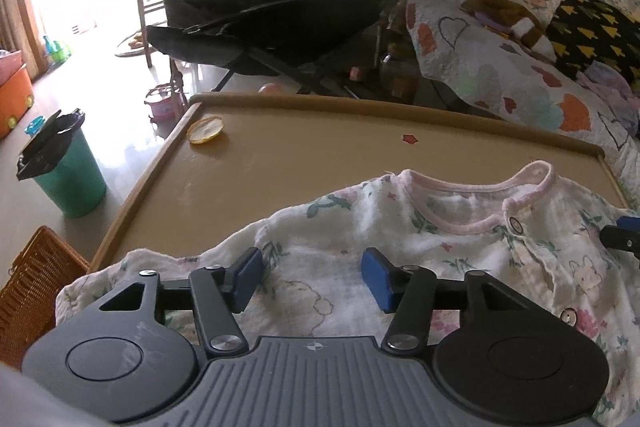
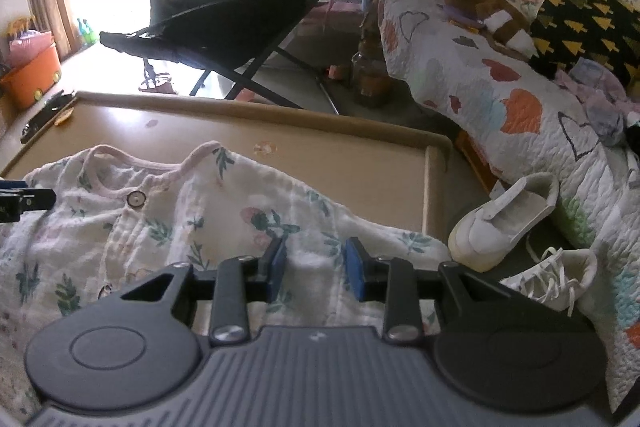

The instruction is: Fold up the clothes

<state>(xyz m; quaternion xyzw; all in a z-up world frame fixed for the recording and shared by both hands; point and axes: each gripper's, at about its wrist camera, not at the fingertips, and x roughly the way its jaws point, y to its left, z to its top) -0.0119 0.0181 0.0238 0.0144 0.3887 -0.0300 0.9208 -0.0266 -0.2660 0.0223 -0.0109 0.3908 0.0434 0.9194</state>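
Floral baby top lies spread front-up on the counter, neckline facing away, so both shoulders are reachable for a fold. I hold the left gripper over its left shoulder, jaws apart, nothing pinched. Right gripper hangs over the other side, jaws narrower with cloth between; whether they pinch it, I can't tell.

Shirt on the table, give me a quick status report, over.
Left tool open above shirt, nothing gripped. Right tool open, a fabric ridge between its pads. Shirt flat, buttoned, unfolded on table. Yellow lid at far corner, clear of shirt.
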